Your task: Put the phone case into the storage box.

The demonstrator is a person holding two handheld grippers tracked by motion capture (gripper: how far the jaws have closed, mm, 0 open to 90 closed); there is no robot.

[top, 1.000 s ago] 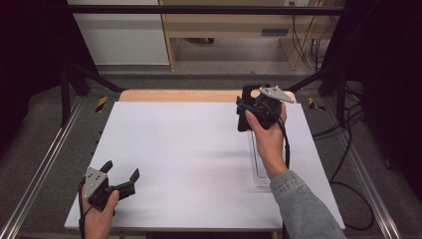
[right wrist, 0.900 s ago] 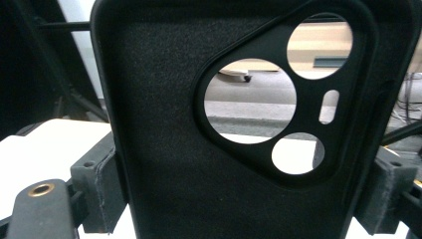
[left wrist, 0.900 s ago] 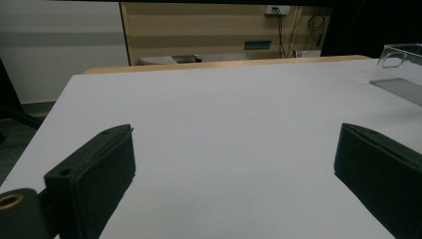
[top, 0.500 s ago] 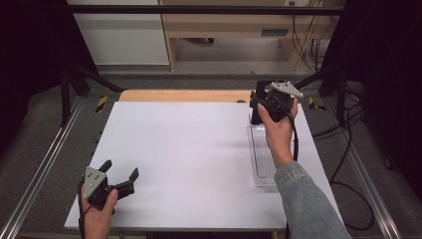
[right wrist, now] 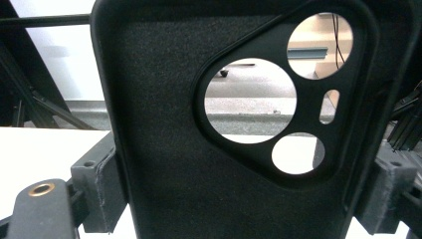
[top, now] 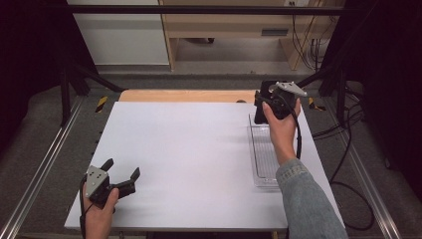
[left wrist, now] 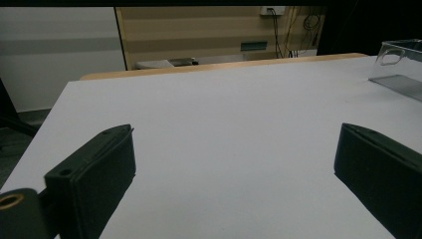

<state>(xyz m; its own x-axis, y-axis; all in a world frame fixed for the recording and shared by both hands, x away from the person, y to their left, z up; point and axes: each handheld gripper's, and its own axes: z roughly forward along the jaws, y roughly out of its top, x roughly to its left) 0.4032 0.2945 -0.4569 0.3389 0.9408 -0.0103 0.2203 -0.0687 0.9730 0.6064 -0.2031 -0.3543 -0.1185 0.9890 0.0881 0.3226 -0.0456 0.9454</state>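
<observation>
White table (top: 199, 149), mostly bare. Right gripper (top: 271, 107) clamps a black phone case (right wrist: 199, 149) upright above the tray's (top: 263, 164) far end. Left gripper (top: 119, 179) rests open, empty. Step: carrying; next, probably lowering the case into the tray.

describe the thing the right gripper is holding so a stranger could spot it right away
On the white table, go to the far right corner, beyond the clear tray. There the right gripper clamps a black phone case, matte, with a raised camera panel cut by round holes.

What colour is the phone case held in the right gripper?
Black, matte, seen best in the right gripper view: the phone case sits between the right gripper jaws.
</observation>
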